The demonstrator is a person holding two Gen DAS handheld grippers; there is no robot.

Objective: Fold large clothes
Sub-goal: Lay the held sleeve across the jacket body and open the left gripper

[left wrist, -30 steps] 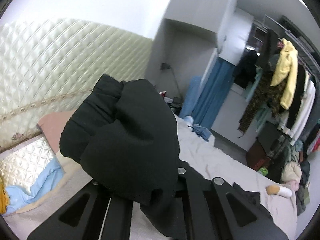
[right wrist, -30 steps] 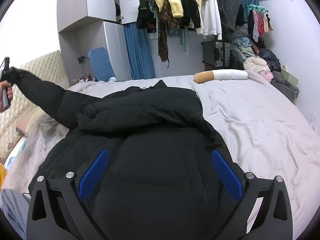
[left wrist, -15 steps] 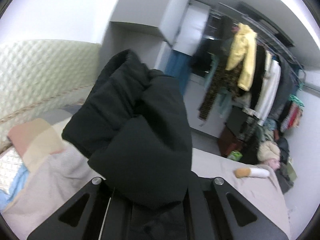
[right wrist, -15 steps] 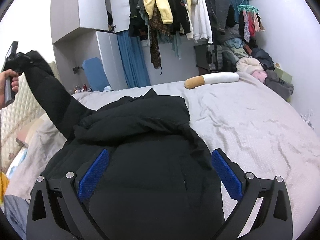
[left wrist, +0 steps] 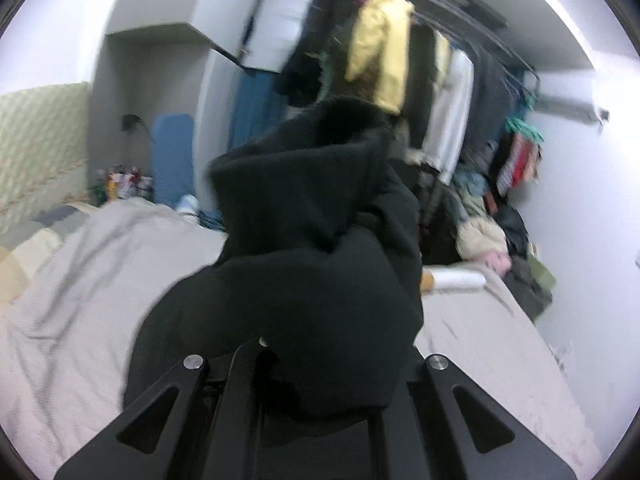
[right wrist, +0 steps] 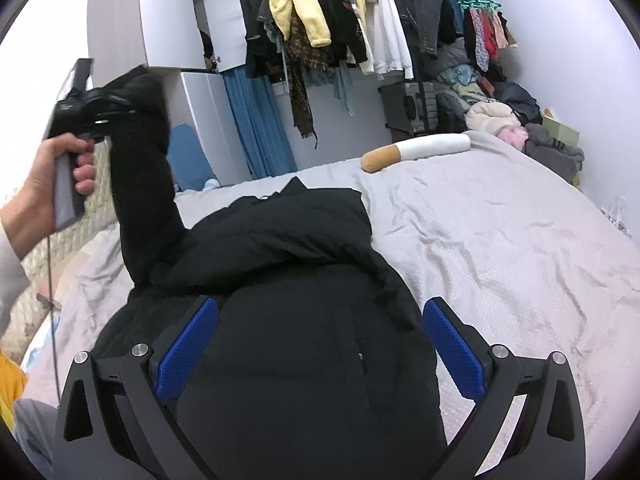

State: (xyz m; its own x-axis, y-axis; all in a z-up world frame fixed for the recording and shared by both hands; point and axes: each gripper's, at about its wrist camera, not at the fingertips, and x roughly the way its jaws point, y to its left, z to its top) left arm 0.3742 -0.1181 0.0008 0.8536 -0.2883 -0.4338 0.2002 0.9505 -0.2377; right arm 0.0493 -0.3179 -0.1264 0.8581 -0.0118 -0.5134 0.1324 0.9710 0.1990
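A black puffer jacket (right wrist: 304, 320) lies spread on the grey bed (right wrist: 500, 248). Its sleeve (right wrist: 140, 184) rises steeply from the jacket's left side. A hand (right wrist: 36, 196) holds my left gripper (right wrist: 116, 104) up there, shut on the sleeve's end. In the left wrist view the bunched sleeve (left wrist: 312, 272) covers the left gripper (left wrist: 316, 364) and hides its fingertips. My right gripper (right wrist: 320, 344) hovers low over the jacket's body, open, its blue pads (right wrist: 188, 348) wide apart on either side of the cloth.
A cigarette-shaped pillow (right wrist: 416, 152) lies at the bed's far edge. Behind it hangs a crowded clothes rack (right wrist: 340, 20), with a heap of clothes (right wrist: 512, 120) at the right wall. The quilted headboard (left wrist: 36, 136) stands at the left.
The left gripper has carried the sleeve up and swung it from the headboard side toward the clothes rack. The right gripper has shifted slightly over the jacket and stays open.
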